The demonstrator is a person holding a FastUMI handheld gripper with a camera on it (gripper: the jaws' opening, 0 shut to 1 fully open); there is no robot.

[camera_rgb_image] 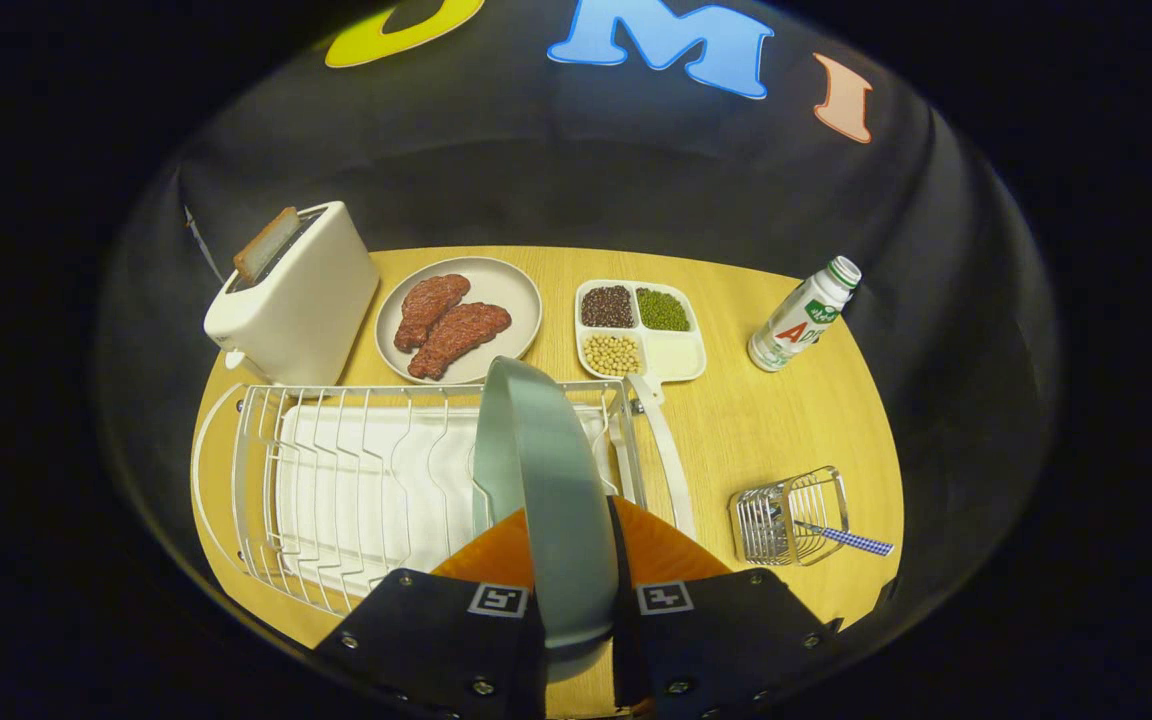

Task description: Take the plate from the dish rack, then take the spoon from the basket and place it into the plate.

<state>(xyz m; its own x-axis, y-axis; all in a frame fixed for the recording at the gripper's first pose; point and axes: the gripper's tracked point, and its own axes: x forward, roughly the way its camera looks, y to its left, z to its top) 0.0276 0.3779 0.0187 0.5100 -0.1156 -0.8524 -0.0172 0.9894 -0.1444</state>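
Grey-green plate clamped in gripper.

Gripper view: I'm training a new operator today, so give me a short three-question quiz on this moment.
1. True or false: the gripper has both fingers pressed on the grey-green plate, which stands on edge over the white dish rack.
2. Where is the spoon? A) in the wire basket, handle poking out; B) on the plate of meat; C) in the toaster.
3. Fill in: the bottle stands beside the four-part ____ holding beans and seeds.

Key: 1 true; 2 A; 3 tray.
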